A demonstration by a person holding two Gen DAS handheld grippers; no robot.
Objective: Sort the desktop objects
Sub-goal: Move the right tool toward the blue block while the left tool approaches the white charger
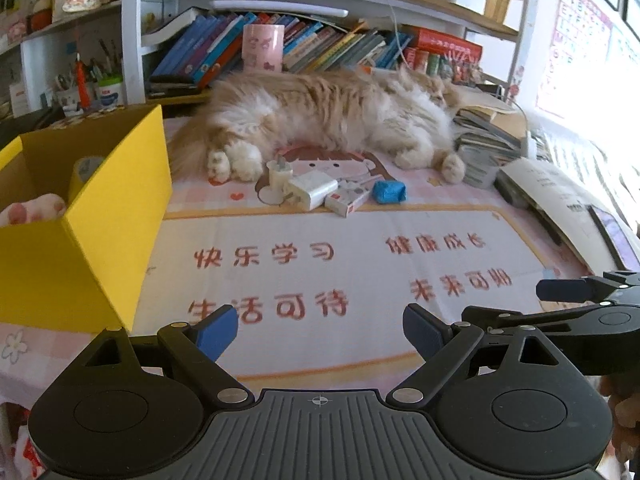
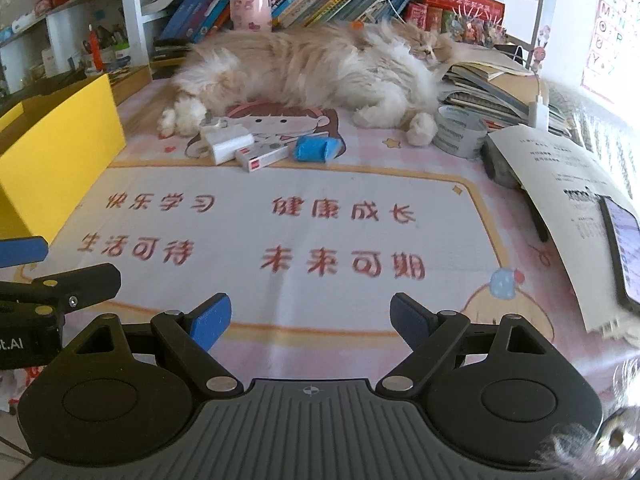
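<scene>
The things to sort, a white charger [image 1: 310,189], a small box [image 1: 347,200] and a blue wad [image 1: 389,191], lie bunched at mid-frame in the left view, just beside the paws of a cat [image 1: 328,116] sprawled on the table [image 1: 320,280]. A yellow bin [image 1: 100,216] stands at left, with a tape roll [image 1: 84,170] inside. Another roll [image 2: 460,132] sits at right in the right view. The left gripper [image 1: 318,330] and right gripper [image 2: 310,322] both have their jaws spread wide and empty, well short of the pile. Reaching in could nudge or startle the cat, scattering the items; the charger and box touch, so a grab may drag both.
</scene>
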